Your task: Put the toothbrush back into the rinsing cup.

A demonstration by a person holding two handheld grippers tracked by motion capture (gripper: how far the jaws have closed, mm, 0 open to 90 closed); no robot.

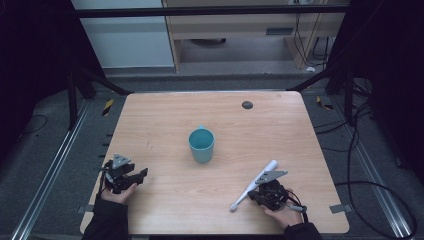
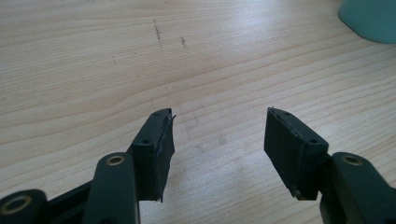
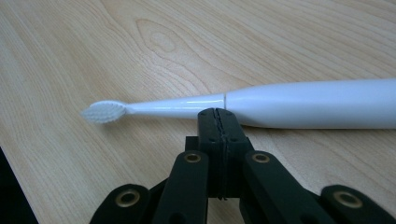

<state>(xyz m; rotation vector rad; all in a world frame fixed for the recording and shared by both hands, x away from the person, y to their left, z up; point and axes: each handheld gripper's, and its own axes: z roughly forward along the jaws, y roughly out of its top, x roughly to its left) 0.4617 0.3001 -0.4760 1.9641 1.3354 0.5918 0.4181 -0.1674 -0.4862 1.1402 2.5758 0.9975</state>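
On the wooden table (image 1: 165,125) your toothbrush (image 1: 252,185) lies diagonal, bristles near-left, handle far-right; right gripper (image 3: 218,114) closed empty, left gripper (image 2: 217,135) spread.

toothbrush (image 3: 280,105) handle end cut off, cup (image 2: 369,18) cropped

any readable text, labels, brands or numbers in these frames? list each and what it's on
None can be read. The white toothbrush, the teal cup and the wooden table bear no print that shows. Yellow-and-black striped tape on the floor is a pattern, not text.
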